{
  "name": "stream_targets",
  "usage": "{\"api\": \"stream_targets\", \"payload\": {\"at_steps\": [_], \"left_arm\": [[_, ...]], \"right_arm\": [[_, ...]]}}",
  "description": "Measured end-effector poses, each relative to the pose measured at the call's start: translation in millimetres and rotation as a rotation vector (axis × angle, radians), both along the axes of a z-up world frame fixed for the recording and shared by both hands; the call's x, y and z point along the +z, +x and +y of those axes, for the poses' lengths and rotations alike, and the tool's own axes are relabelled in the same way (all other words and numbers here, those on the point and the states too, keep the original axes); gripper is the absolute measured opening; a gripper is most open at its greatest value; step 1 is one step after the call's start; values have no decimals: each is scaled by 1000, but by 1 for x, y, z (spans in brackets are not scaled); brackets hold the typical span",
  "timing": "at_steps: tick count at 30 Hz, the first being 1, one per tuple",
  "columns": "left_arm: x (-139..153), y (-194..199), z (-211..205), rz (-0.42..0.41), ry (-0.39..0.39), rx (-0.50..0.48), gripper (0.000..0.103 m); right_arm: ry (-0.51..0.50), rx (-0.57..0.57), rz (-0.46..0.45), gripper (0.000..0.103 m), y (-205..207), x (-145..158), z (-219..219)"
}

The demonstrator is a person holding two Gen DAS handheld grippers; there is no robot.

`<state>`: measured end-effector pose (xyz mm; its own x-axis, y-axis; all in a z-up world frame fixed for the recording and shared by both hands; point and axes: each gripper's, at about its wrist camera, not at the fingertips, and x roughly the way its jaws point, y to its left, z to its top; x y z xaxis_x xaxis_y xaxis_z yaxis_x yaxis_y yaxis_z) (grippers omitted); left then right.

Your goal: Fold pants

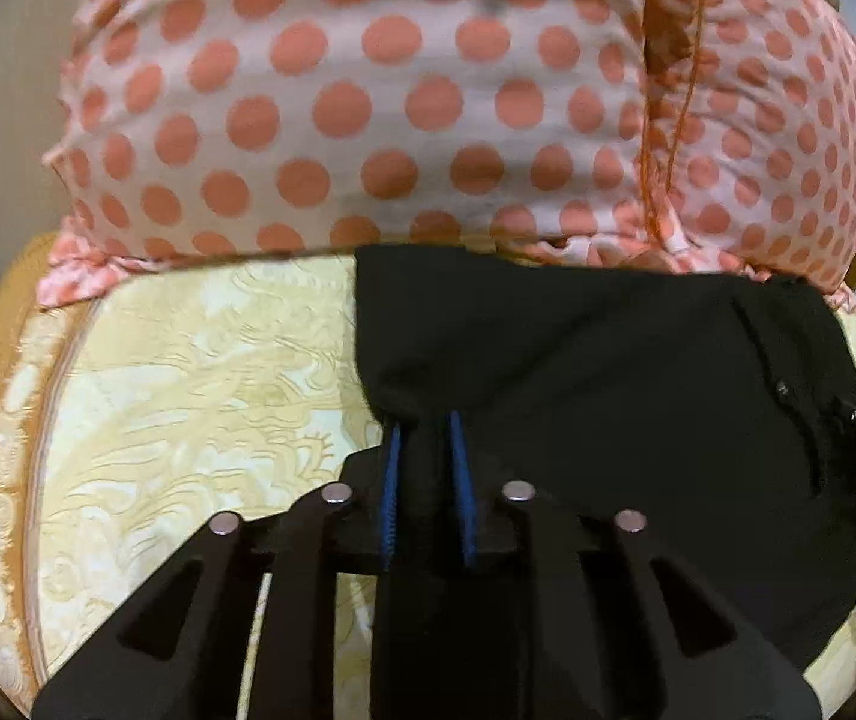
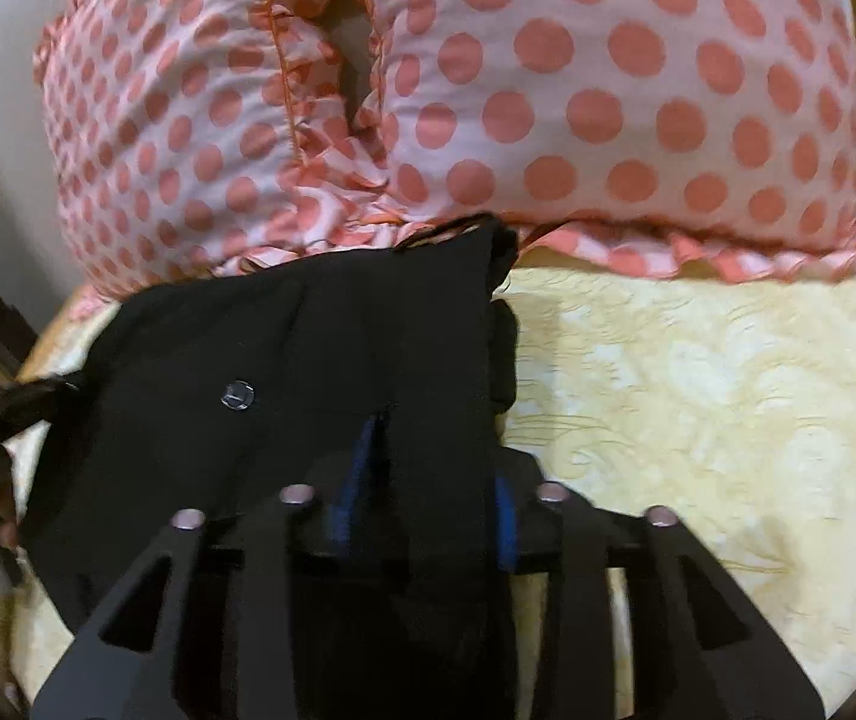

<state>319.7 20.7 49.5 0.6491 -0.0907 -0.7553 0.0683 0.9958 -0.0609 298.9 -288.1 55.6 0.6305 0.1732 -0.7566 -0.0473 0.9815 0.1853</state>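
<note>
A pale yellow bedspread with a raised, embossed pattern point(image 1: 188, 372) covers the bed, and two plump pillows in white cloth with salmon-pink dots point(image 1: 368, 96) lean along its far side. Between them lies the task's thing, a pair of black cloth pants point(image 1: 596, 372), bunched into a broad slab whose far edge touches the pillow frill; a small dark button point(image 2: 238, 394) shows on its upper face.

The left gripper point(image 1: 425, 426) has its blue-padded fingers point(image 1: 393, 450) clenched on a ridge of the black cloth at the slab's left side. The right gripper point(image 2: 428, 456) grips the opposite side; its fingers point(image 2: 356, 456) stand wider, with a thick fold of the pants between them, though whether the pads press on it is hard to tell, since one is mostly hidden.

The step in hand looks like carrying a folded end across and setting it down. The next move probably calls for letting go on both sides, then smoothing the layers so the edges line up.
</note>
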Motion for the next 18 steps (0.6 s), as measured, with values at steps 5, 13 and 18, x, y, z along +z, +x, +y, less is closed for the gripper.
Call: {"api": "stream_targets", "payload": {"at_steps": [5,13,18], "left_arm": [[34,-59,1,-138,-160,-73,73],[-18,-58,-51,96,-133,-203,77],[-2,-75,-49,62,-97,-135,87]], "right_arm": [[-85,-23,-213,55,-49,38,8],[-197,194,-34,57,-58,-1,61],[-159,88,1,75,-63,5,48]]}}
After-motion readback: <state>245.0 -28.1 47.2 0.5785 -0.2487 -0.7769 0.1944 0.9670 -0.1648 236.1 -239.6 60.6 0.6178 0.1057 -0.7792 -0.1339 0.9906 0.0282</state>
